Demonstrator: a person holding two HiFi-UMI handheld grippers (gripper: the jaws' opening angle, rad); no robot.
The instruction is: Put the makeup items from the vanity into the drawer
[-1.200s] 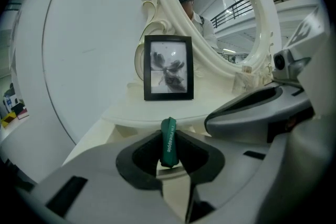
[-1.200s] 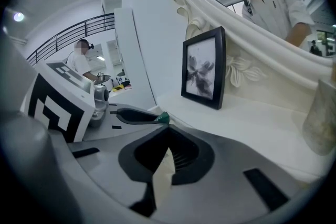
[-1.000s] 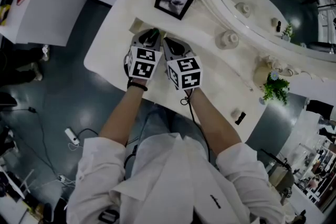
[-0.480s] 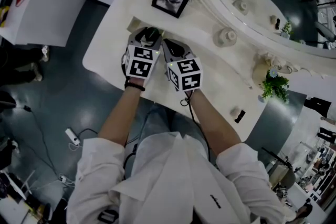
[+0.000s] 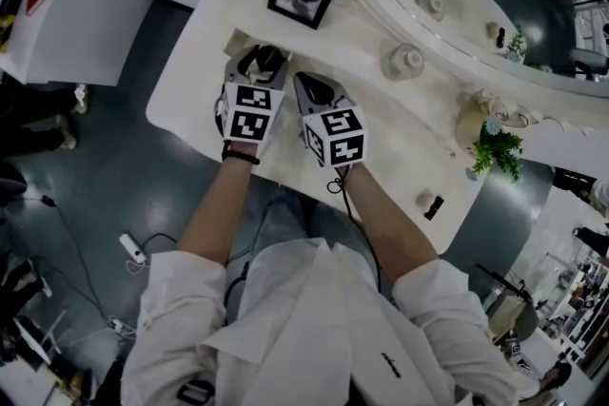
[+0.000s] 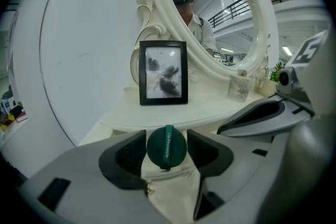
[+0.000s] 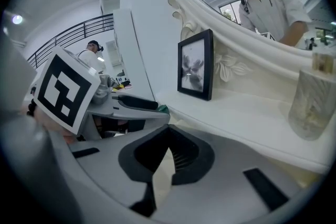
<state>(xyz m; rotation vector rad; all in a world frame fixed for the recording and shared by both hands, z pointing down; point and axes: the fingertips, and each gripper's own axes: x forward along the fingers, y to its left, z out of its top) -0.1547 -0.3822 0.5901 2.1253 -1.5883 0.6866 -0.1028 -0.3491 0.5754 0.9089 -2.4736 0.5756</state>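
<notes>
The left claw (image 6: 166,138) has just been opening. Its jaws stand partly apart on either side of a green disc (image 6: 166,148), with slim gaps and no pad pressing. Judgement: the disc is released and this item is placed.

The disc is round and dark green, banded by a printed strap. It rests on a cream pouch (image 6: 170,191), with the frame (image 6: 163,73) at 12 o'clock. No view confirms the drawer.

The right claw (image 7: 169,128), at 3 o'clock, is closed and empty.

A round dark-green makeup item (image 6: 166,147) bears a raised middle strip with small pale lettering running along it; it appears to read "I'm Pineapple", though the first letters are faint.
</notes>
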